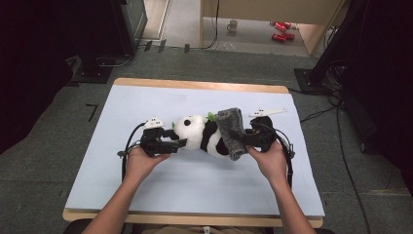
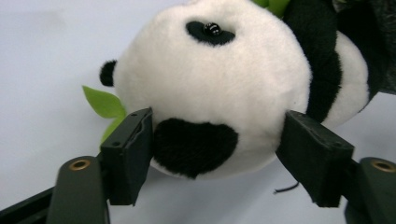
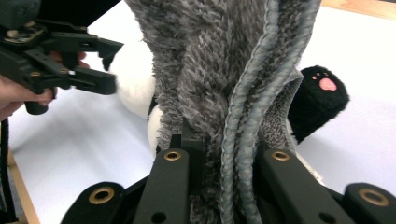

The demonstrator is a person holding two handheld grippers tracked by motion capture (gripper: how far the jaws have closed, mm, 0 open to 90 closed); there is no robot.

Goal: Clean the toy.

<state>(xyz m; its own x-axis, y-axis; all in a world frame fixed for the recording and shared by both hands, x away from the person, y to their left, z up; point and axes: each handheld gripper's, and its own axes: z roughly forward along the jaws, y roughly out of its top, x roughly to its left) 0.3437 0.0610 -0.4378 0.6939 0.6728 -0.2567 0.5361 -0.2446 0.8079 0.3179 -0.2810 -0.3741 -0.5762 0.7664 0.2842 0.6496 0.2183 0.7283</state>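
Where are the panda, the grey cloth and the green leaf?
panda (image 2: 210, 79), left gripper view, on its white head.
grey cloth (image 3: 205, 70), right gripper view, on its fuzzy middle.
green leaf (image 2: 103, 102), left gripper view, on the leaf beside the head.

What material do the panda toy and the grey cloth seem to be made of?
Panda toy: looks like soft plush, matte with short dense pile; its eye is a glossy bead, probably plastic. Grey cloth: seems a fuzzy fleece or chenille-like fabric with long mottled fibres and a stitched, corded edge. The leaves look like flat green felt.
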